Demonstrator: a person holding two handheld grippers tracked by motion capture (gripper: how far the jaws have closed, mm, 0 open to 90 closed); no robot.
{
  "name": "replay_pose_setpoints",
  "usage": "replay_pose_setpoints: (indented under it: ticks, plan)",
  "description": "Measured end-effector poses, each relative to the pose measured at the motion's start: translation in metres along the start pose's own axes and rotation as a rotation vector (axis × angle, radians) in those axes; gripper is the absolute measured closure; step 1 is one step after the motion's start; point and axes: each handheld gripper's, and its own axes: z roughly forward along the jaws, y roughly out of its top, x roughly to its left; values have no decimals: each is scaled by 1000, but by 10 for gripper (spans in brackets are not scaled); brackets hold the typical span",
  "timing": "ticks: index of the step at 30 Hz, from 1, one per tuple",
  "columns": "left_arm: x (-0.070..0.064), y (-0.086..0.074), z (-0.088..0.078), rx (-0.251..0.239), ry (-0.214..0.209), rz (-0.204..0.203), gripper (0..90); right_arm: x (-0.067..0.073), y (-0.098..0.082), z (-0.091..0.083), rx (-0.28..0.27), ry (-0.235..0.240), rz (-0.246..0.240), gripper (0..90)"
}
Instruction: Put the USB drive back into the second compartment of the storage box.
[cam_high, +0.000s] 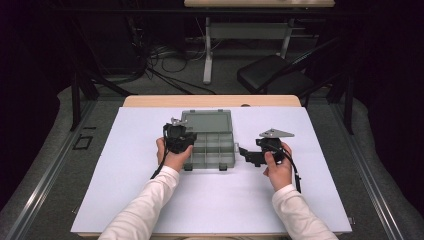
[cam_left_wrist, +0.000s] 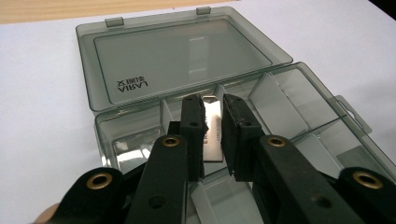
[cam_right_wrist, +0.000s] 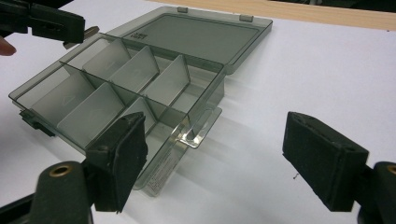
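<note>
Box (cam_left_wrist: 261, 93) lid open; left tongs (cam_left_wrist: 212, 123) nipped on small metal plate (cam_left_wrist: 214, 135) over rear compartment, not yet dropped; right tongs (cam_right_wrist: 215, 154) wide, empty.

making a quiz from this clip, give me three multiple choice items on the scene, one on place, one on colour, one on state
1. Where is the left gripper?
A. over the compartment box
B. on the chair
C. at the table's near edge

2. What colour is the sheet under the box?
A. red
B. white
C. green

3. How is the box's lid?
A. latched shut
B. taken off, lying apart
C. open, folded back on its hinges

Answers:
1 A, its jaws hang over the dividers, holding a thin metal plate.
2 B, the sheet around the box is plain white.
3 C, the lid lies flat behind the compartments, joined along its edge.
</note>
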Motion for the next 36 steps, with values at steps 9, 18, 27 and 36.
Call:
replay_pose_setpoints:
  ticks: [9,18,27,36]
  plan:
    - [1,-1,10,22,-2,-18,791,0,0,1,4,0,2,211]
    - [2,-4,20,31,8,-21,791,0,0,1,4,1,4,211]
    - [1,-6,28,32,21,-12,791,0,-1,2,8,0,-5,211]
    - [0,-8,35,41,22,-10,791,1,-1,2,7,1,-6,211]
